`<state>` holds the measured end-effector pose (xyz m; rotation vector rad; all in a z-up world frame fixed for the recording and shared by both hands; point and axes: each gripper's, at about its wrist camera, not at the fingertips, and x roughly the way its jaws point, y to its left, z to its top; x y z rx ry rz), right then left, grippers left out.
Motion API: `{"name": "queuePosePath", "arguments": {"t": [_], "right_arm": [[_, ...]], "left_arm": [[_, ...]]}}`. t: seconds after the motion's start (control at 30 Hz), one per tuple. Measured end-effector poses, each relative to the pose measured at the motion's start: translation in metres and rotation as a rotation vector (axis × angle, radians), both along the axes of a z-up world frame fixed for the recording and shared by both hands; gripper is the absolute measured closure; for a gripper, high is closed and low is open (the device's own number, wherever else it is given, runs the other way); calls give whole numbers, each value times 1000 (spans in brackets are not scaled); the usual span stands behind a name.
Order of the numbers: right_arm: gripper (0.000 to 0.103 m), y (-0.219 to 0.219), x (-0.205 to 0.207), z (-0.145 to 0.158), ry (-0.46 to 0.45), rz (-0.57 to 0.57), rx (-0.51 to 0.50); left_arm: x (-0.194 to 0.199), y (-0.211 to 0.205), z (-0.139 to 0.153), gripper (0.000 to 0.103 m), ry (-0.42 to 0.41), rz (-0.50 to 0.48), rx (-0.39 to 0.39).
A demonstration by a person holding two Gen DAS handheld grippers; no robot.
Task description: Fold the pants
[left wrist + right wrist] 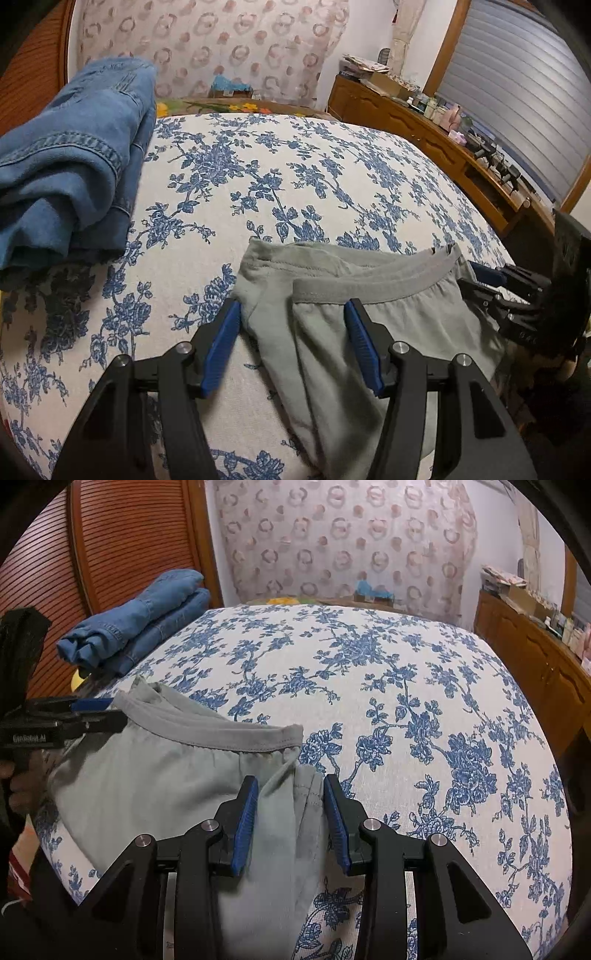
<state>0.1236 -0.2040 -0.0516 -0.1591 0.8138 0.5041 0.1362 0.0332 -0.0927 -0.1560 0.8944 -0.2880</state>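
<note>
Grey pants (332, 332) lie on the flowered bed, waistband (369, 286) away from me; they also show in the right wrist view (166, 775). My left gripper (291, 314) is open, its blue pads straddling the left side of the pants near the waistband. My right gripper (290, 790) is open, its pads either side of the pants' right edge below the waistband (221, 731). Each gripper shows in the other's view: the right one (495, 291) at the pants' right end, the left one (92, 712) at the left end.
Folded blue jeans (74, 166) sit at the bed's far left, also in the right wrist view (136, 624). A wooden headboard (129, 535) stands behind them. A cluttered wooden sideboard (424, 125) runs along the right. The flowered bedspread (406, 701) stretches ahead.
</note>
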Motion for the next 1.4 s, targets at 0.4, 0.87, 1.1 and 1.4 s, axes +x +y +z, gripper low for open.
{"name": "queuePosePath", "arguments": {"t": [0.4, 0.87, 1.1, 1.4], "right_arm": [[73, 1, 0, 0, -3, 14, 2], [94, -3, -15, 28, -47, 43, 76], [94, -4, -27, 53, -116, 52, 106], [94, -4, -35, 89, -203, 73, 122]], "left_arm": [[1, -3, -3, 66, -28, -31, 7], [-36, -16, 42, 91, -184, -50, -25], [-48, -19, 67, 91, -251, -68, -28], [-61, -21, 103, 91, -356, -67, -6]]}}
